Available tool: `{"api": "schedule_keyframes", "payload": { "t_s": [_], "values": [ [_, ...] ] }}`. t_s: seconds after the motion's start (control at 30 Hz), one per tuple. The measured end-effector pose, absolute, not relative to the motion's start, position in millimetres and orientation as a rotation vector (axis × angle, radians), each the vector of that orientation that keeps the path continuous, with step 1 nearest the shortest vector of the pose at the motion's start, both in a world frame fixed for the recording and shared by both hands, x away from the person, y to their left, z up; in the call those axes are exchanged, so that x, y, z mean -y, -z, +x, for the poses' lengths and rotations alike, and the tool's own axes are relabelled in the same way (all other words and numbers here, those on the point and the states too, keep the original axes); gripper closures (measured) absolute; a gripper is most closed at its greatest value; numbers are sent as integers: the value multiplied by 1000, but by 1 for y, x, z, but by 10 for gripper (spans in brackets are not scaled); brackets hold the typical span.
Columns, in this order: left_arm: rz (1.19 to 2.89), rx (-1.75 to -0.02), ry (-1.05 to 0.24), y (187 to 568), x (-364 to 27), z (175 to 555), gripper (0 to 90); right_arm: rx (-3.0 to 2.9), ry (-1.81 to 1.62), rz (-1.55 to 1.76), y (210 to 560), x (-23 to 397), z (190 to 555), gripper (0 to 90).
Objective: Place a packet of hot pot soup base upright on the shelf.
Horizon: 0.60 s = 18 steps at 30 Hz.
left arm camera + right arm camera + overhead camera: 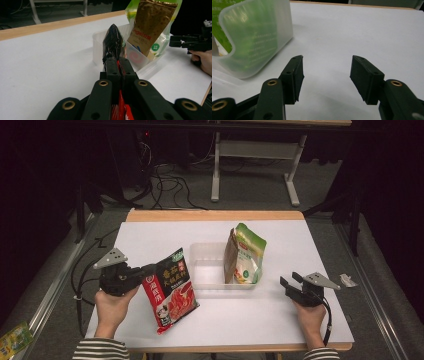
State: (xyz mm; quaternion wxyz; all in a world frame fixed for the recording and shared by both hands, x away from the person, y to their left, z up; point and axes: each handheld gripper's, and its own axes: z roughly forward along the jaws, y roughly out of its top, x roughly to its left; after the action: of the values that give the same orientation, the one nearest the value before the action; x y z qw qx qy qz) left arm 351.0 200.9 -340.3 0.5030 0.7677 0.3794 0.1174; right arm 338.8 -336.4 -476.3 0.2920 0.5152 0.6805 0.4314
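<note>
Clamped in my left gripper (145, 272) by its edge, the red pouch (170, 290) hangs beside the bin (200, 251), ready to join the green pouch (246, 254) inside, while my right gripper (289, 284) waits, jaws apart.

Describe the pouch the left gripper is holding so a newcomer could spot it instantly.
Start at the white table top, then find the clear plastic bin in its middle. Just left of the bin, the left gripper is clamped on the edge of a red printed food pouch, held up off the table. Its neighbour, the green and brown pouch, stands inside the bin; this one is red and outside.
</note>
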Motion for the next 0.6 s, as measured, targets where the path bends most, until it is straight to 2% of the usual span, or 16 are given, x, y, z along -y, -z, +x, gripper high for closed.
{"api": "schedule_keyframes", "payload": {
  "t_s": [0.6],
  "values": [
    [1831,-859,-252,323,-183,355,896,-1809,-1154,1383,476,337,338,442]
  ]
}}
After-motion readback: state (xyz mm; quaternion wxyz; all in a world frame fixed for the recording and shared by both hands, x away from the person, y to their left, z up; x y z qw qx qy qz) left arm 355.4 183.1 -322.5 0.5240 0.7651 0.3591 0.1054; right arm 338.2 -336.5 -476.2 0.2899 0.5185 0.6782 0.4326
